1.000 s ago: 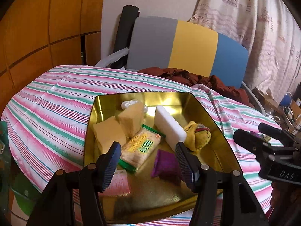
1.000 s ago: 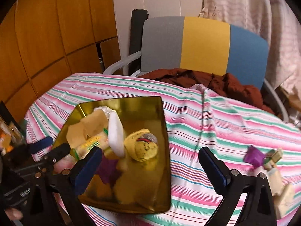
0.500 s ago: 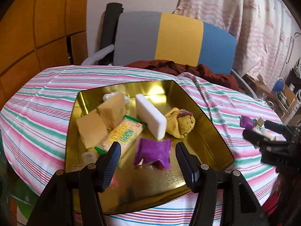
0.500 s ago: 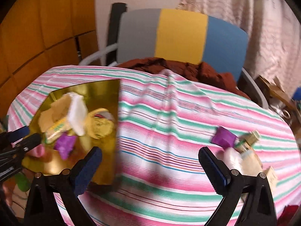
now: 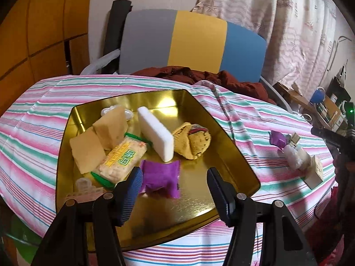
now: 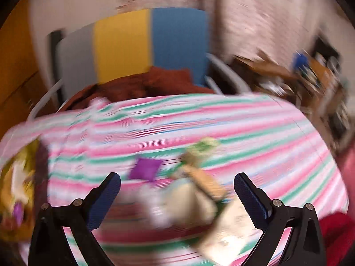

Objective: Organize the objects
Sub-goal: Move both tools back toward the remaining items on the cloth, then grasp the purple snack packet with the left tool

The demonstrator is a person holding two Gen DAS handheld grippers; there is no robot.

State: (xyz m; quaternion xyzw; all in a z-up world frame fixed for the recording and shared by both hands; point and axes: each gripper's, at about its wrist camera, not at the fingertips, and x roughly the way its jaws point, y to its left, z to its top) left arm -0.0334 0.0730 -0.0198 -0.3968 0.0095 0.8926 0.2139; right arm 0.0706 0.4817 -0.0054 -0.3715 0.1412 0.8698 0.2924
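1. My left gripper [image 5: 174, 188] hangs over the near part of the gold tray [image 5: 233, 146], its fingers spread wide and holding nothing.
2. Between and just beyond those fingers lies a purple packet [image 5: 160, 178] on the tray floor; the small print on its corner is too fine to read.
3. Left of it lies a cracker pack [image 5: 123, 160] with green ends, bearing yellow and green lettering that I cannot make out; two tan slabs [image 5: 97, 141] lean behind it.
4. A white block [image 5: 155, 136] and a yellow soft toy [image 5: 192, 140] occupy the tray's middle and right.
5. The tray rests on a striped tablecloth [image 5: 33, 137]; well to its right lie a second purple packet [image 5: 278, 138] and a cluster of small packs [image 5: 304, 161], their labels illegible.
6. My right gripper [image 6: 177, 189] is also spread wide and empty, above that cluster [image 6: 199, 190]; this view is heavily blurred, so no writing can be read.
7. A grey, yellow and blue chair [image 5: 193, 42] stands behind the table.
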